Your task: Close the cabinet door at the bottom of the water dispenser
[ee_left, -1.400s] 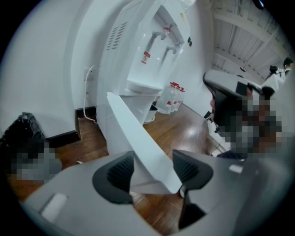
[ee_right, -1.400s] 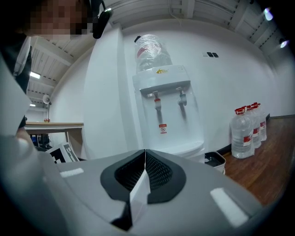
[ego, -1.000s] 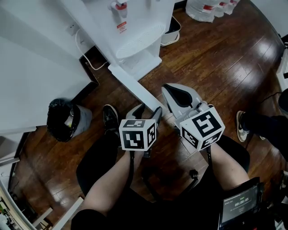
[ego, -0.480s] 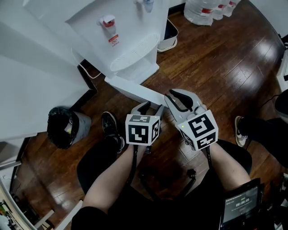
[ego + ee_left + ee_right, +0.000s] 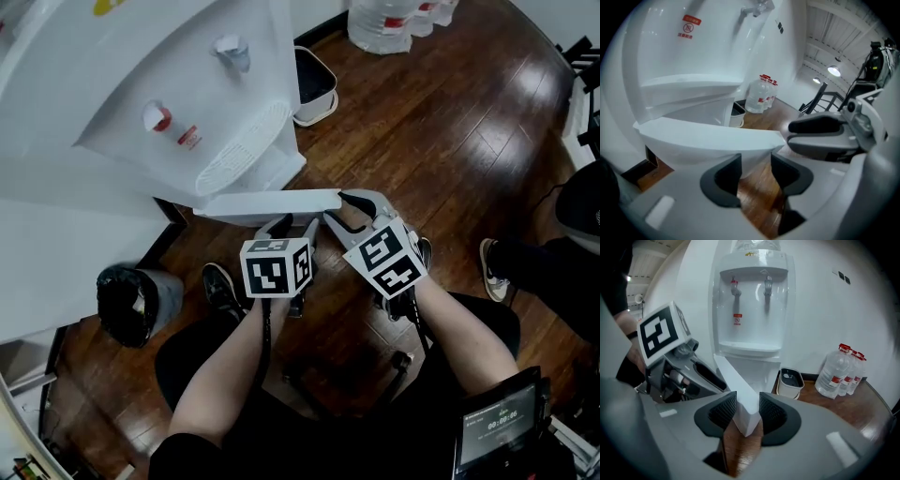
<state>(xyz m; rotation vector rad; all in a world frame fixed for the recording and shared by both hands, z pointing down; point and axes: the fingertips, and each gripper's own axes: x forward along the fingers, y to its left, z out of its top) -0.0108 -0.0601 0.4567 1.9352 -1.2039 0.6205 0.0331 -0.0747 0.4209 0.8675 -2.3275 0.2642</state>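
Right gripper (image 5: 747,411): jaws opening, free edge of the cabinet door (image 5: 272,203) between them, not pinched. Left gripper (image 5: 755,171): jaws clenched, empty, just beside the door's face. Door stands swung out from the water dispenser (image 5: 187,94) base. Water bottles (image 5: 839,371) beyond.

One tall white plastic water dispenser (image 5: 751,329), bearing two taps: one red-tipped tap (image 5: 735,288) and one grey tap (image 5: 767,286). One flat white cabinet door (image 5: 272,202) at its foot. Three clear plastic water jugs (image 5: 840,367) with red caps. One small white waste bin (image 5: 790,383). One round bin (image 5: 131,300) lined with a black bag.
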